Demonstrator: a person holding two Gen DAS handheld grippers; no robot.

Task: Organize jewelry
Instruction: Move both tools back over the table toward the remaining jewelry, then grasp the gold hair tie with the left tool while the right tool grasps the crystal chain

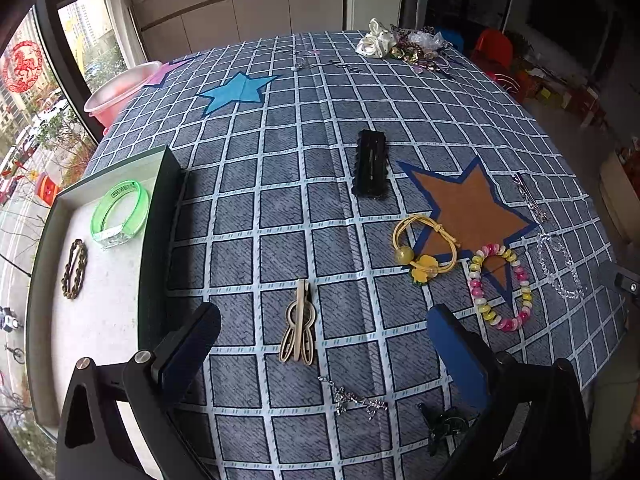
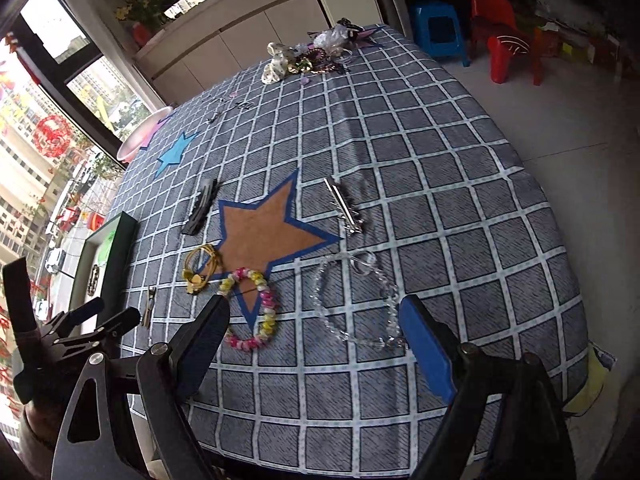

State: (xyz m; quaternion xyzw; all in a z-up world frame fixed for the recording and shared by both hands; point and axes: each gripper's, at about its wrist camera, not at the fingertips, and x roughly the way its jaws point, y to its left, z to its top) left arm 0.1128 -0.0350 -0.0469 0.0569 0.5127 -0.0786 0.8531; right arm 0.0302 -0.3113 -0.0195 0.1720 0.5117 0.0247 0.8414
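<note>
Loose jewelry lies on a checked blue tablecloth. My left gripper is open above a beige hair clip, with a silver charm chain and a dark clip nearer me. A green-walled tray at the left holds a green bangle and a bronze chain ring. My right gripper is open above a clear bead bracelet and beside a pink-yellow bead bracelet. A yellow hair tie, a black barrette and a silver clip lie around the brown star.
A heap of scrunchies and ornaments sits at the table's far edge. A pink basin stands past the far left corner. Red chairs and a blue stool stand on the floor to the right. My left gripper shows in the right wrist view.
</note>
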